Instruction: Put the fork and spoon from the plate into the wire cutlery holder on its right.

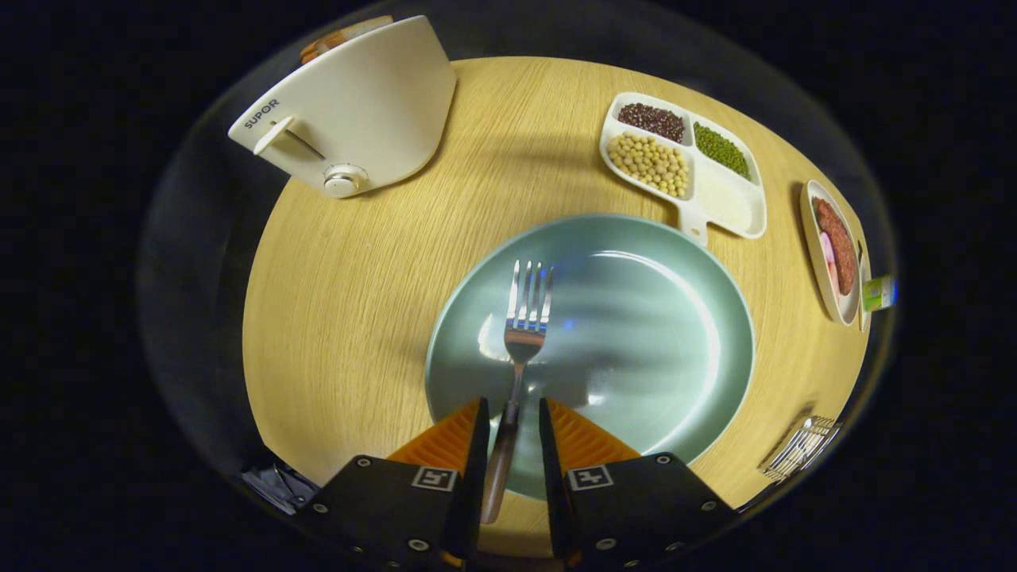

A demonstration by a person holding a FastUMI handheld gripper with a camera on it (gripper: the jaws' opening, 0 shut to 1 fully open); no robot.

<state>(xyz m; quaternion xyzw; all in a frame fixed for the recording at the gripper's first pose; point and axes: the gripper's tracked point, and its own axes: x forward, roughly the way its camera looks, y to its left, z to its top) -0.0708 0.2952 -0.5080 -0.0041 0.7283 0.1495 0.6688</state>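
at about ten o'clock from the plate a cream toaster (pixel 361 103) stands on the round wooden table (pixel 334 318), its lever and dial turned toward the gripper. in the middle sits the pale green plate (pixel 636 334), and on it lies the fork (pixel 520 334), tines pointing to twelve o'clock, handle running back toward six o'clock over the plate's near rim. the gripper (pixel 512 445) comes in from six o'clock with its two fingers on either side of the fork's handle, the handle lying in the narrow gap between them; the fingers are close to it, but i cannot tell whether both actually press on it. at one o'clock from the plate is a white divided tray (pixel 727 199) holding dark beans, pale beans and green beans in separate sections. farther round, at about three o'clock, a small oval dish (pixel 818 246) carries something reddish. at four o'clock, by the table's edge, is the wire cutlery holder (pixel 798 449), well apart from the fork.
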